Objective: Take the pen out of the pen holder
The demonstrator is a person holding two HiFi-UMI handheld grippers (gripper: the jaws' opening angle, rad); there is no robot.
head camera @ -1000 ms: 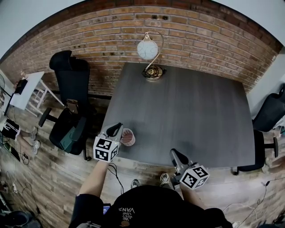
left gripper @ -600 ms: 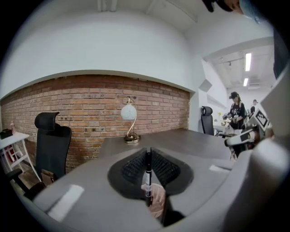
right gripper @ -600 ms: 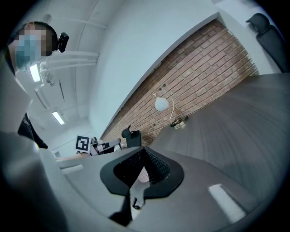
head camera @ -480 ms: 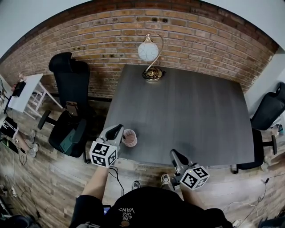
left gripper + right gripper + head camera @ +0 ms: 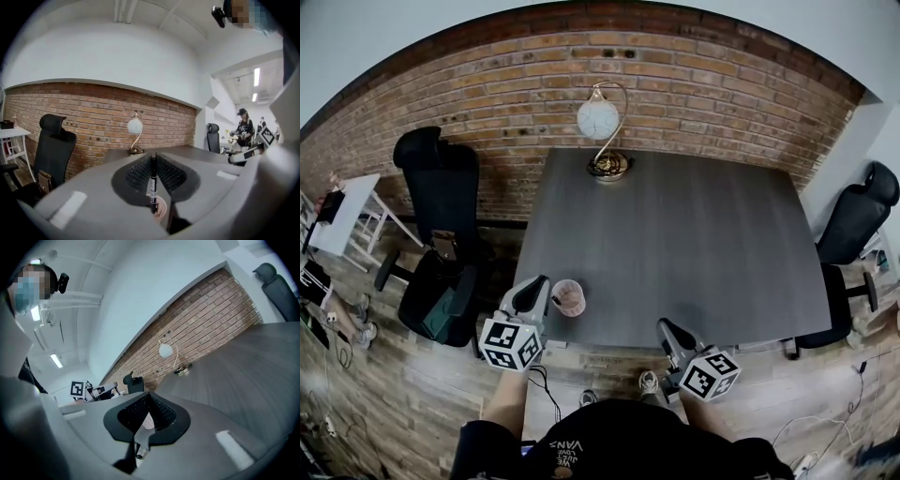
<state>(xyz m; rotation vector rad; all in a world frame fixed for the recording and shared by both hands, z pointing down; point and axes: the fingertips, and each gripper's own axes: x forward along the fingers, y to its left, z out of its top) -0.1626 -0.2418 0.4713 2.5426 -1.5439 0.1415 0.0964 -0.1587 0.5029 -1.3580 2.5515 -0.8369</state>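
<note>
A pink pen holder [image 5: 569,297] stands near the front left edge of the dark grey table [image 5: 694,244]. My left gripper [image 5: 538,285] is just left of it, shut on a black pen [image 5: 153,185] that stands upright between its pads [image 5: 140,174]. The pen's lower end hangs at the mouth of the pen holder [image 5: 161,212]. In the head view the pen [image 5: 555,302] shows only as a short dark bit beside the rim. My right gripper [image 5: 667,330] hovers at the table's front edge, jaws together, nothing held; in the right gripper view its tips [image 5: 149,397] meet.
A globe lamp [image 5: 599,120] stands at the table's far edge against the brick wall. Black office chairs stand left [image 5: 441,187] and right [image 5: 855,221] of the table. A white side table [image 5: 342,211] is far left. A person [image 5: 243,129] stands in the background.
My left gripper has risen toward the head camera with the pen in it. The right gripper has stayed in place. The pen holder has not moved.
</note>
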